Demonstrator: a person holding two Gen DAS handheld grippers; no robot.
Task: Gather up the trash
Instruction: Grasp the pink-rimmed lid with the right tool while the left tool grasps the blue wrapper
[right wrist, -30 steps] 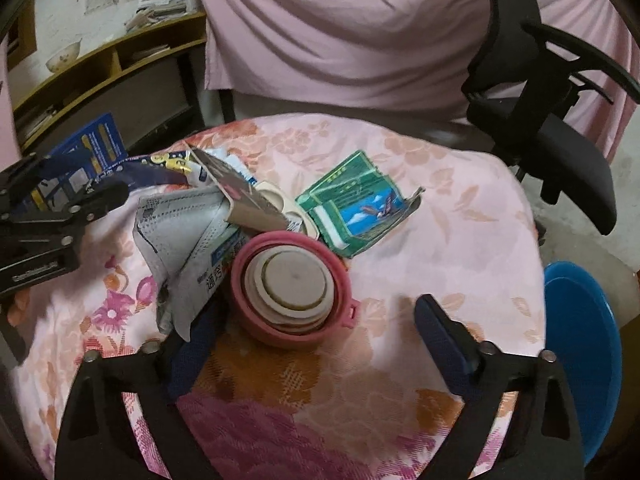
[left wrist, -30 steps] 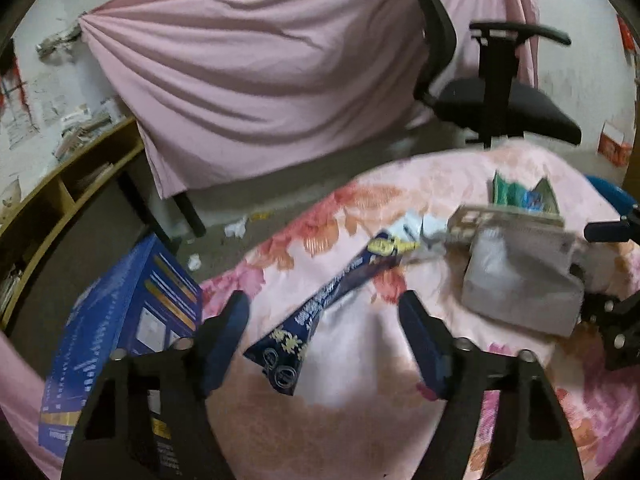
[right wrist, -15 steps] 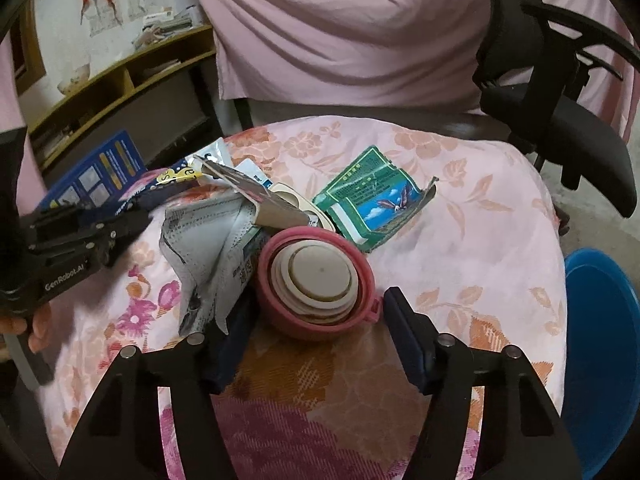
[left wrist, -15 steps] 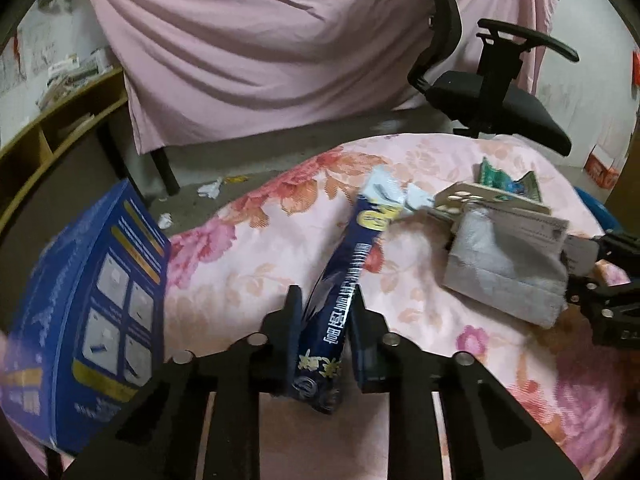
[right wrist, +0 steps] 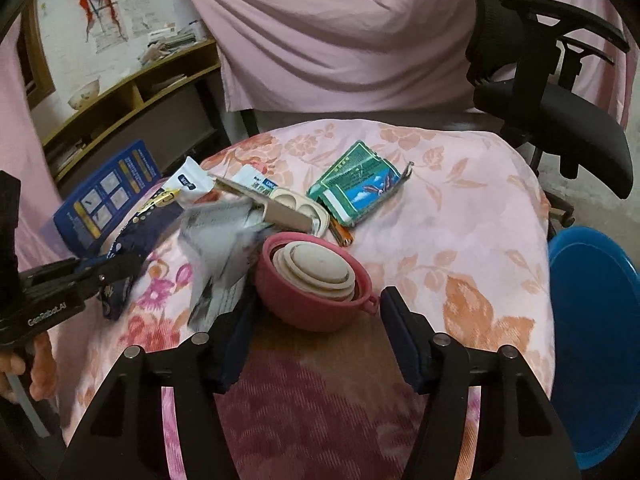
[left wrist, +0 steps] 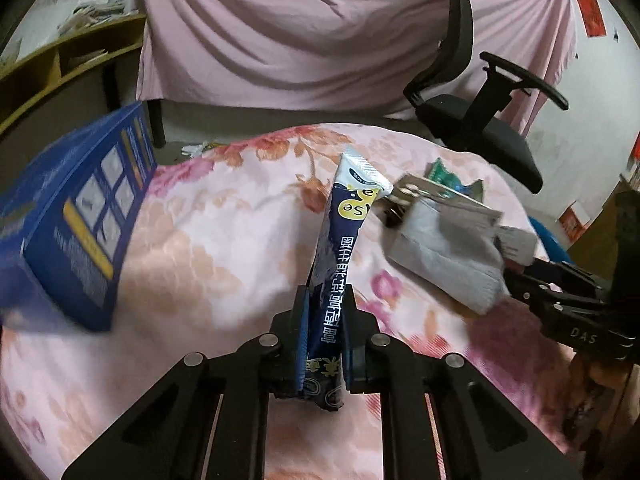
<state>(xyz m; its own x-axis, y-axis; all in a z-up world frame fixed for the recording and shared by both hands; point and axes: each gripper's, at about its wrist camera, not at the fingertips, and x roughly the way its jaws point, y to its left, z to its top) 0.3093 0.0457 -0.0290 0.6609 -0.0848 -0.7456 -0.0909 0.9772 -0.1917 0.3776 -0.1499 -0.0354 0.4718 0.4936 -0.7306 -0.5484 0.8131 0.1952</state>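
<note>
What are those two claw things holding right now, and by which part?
The left gripper pinches the long dark blue wrapper near its lower end. The right gripper holds nothing; its open fingers sit either side of the pink cup.

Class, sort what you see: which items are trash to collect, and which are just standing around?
Trash to collect: dark blue wrapper held in left gripper; green packet; crumpled grey paper.

Just there: office chair; pink drape; wooden shelf.

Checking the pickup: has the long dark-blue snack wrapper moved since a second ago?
Yes. The long dark-blue snack wrapper, then flat on the floral cloth, now stands tilted up off it, clamped in the left tool.
</note>
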